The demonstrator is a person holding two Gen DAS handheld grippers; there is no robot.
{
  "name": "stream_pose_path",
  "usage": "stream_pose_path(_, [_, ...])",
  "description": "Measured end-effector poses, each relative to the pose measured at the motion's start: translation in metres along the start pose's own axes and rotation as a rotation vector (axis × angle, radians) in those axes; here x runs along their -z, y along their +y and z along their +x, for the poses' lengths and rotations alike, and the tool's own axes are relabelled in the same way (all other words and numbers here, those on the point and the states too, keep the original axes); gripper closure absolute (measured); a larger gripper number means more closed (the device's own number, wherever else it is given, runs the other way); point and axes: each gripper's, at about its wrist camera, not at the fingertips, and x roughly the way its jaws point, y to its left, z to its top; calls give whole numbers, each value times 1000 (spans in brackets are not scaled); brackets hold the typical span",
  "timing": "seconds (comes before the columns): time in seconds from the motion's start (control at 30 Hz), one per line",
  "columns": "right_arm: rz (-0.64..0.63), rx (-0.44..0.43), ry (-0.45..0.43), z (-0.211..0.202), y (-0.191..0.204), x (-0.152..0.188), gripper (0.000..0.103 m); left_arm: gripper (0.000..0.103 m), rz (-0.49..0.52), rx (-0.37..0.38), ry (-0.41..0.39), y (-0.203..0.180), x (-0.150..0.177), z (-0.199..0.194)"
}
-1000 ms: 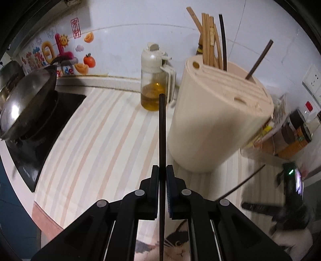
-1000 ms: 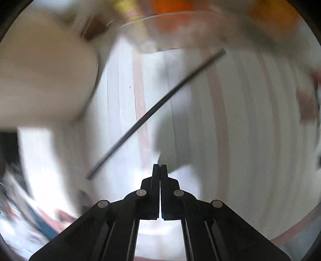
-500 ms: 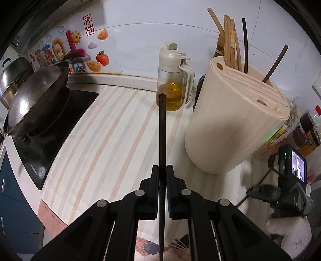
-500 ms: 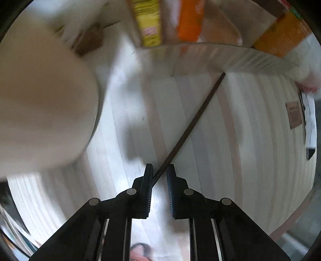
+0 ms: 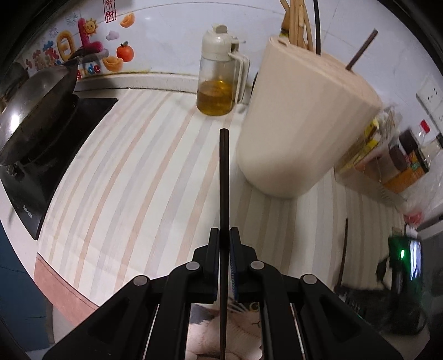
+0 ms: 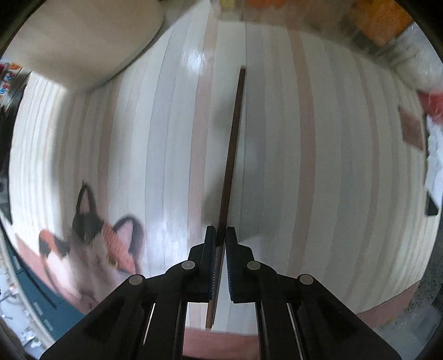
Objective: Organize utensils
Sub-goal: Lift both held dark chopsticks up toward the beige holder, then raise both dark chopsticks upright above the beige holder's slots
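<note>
My left gripper (image 5: pixel 223 235) is shut on a black chopstick (image 5: pixel 223 177) that points forward over the striped mat (image 5: pixel 133 171). The cream utensil holder (image 5: pixel 301 121) stands just ahead to the right, with several chopsticks (image 5: pixel 299 25) upright in it. My right gripper (image 6: pixel 220 235) is shut on a brown chopstick (image 6: pixel 234 144) and holds it above the mat (image 6: pixel 318 166). That chopstick also shows in the left wrist view (image 5: pixel 343 249), beside the right gripper's body (image 5: pixel 398 279). The holder's base (image 6: pixel 83 41) is at the upper left of the right wrist view.
An oil bottle (image 5: pixel 218 74) stands behind the holder by the wall. A wok (image 5: pixel 36 97) sits on the black stove (image 5: pixel 55 155) at left. A clear bin of seasoning packets (image 5: pixel 387 166) is at right. The mat's cat print (image 6: pixel 91 243) lies near the front edge.
My right gripper opened around the brown chopstick lying on the mat, then shut on it and lifted it. My left gripper swung nearer the holder with the black chopstick.
</note>
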Motion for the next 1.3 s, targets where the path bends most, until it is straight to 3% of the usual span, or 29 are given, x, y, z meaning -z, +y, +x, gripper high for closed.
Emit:
stream_pose_path(0.23, [12,112,-106,-9,22,-4,97,99,14,2,10,-4,5,4])
stream_pose_path(0.33, [89,31,-158,-6,-1,32,98,99,32,-1,5,-7,6,1])
stream_pose_path(0.43, [119,-33,-231,-20,-17,42,98,99,44,3,-3,-10,5,-5])
stream_pose_path(0.8, [194,-157,-461,-58,-49,101,98,99,96,9,-63,-26,10,-38])
stream_pose_path(0.93, [200,-205,-547,-84,-51,116,98,99,85,43,-104,-30,6,-60])
stream_pose_path(1.17, [167,-317,-742,-163,-38,98,98,99,45,133,-220,-35,-18,-112])
stream_pose_path(1.3, [137,-373,-846,-222,-27,84,98,99,13,201,-307,-38,-49,-151])
